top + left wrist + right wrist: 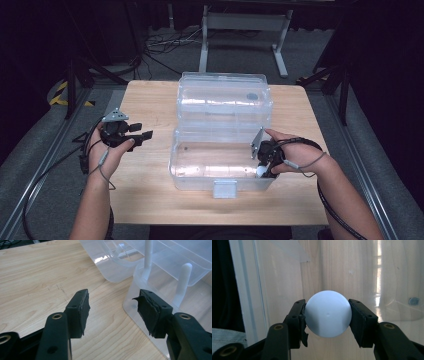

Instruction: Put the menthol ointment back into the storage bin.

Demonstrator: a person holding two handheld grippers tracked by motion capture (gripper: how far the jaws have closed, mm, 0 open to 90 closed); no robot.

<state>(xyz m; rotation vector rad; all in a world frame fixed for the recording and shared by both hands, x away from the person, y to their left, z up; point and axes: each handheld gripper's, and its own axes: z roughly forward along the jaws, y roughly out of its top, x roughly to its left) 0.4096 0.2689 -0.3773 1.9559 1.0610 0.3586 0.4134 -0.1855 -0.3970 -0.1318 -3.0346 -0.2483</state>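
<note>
A white ball (328,313) sits squeezed between the two black jaws of the right gripper (327,315), down inside the clear plastic box (200,172) near its front right corner. The box stands open on the wooden table (145,95). The left gripper (113,311) hovers left of the box with its jaws wide apart, holding nothing

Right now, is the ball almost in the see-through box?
Nearly. Done: the clear box stands open on the table, lid flipped back. In hand: the right claw is shut on the white ball and reaches inside the box, near its right wall. Left: let the ball go, and probably close the lid. The left claw waits open, beside the box.
</note>
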